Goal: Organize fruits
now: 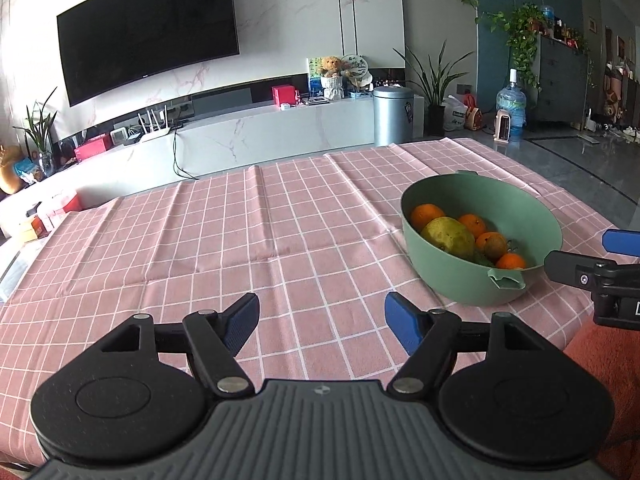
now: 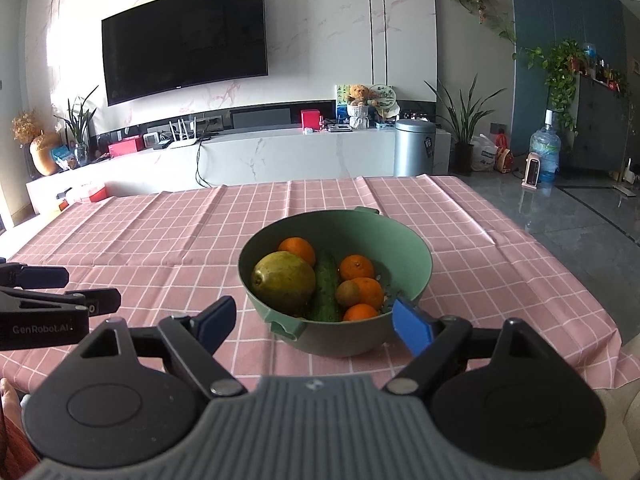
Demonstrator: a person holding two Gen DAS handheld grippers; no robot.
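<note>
A green bowl [image 2: 416, 280] stands on the pink checked tablecloth [image 2: 160, 240]. It holds a yellow-green pear [image 2: 284, 280], a green cucumber [image 2: 326, 288], a brown kiwi [image 2: 347, 293] and several oranges [image 2: 297, 249]. My right gripper [image 2: 314, 320] is open and empty, just in front of the bowl's near rim. My left gripper [image 1: 320, 320] is open and empty over bare cloth, left of the bowl [image 1: 452, 280]. The pear [image 1: 447, 235] and oranges [image 1: 427, 214] show in the left wrist view. Each gripper appears at the edge of the other's view.
The table's far edge faces a white TV console [image 2: 280, 152] under a wall TV [image 2: 184, 40]. A metal bin [image 2: 415, 147], plants and a water jug [image 2: 544, 151] stand on the floor at the right. Cloth stretches bare to the left of the bowl.
</note>
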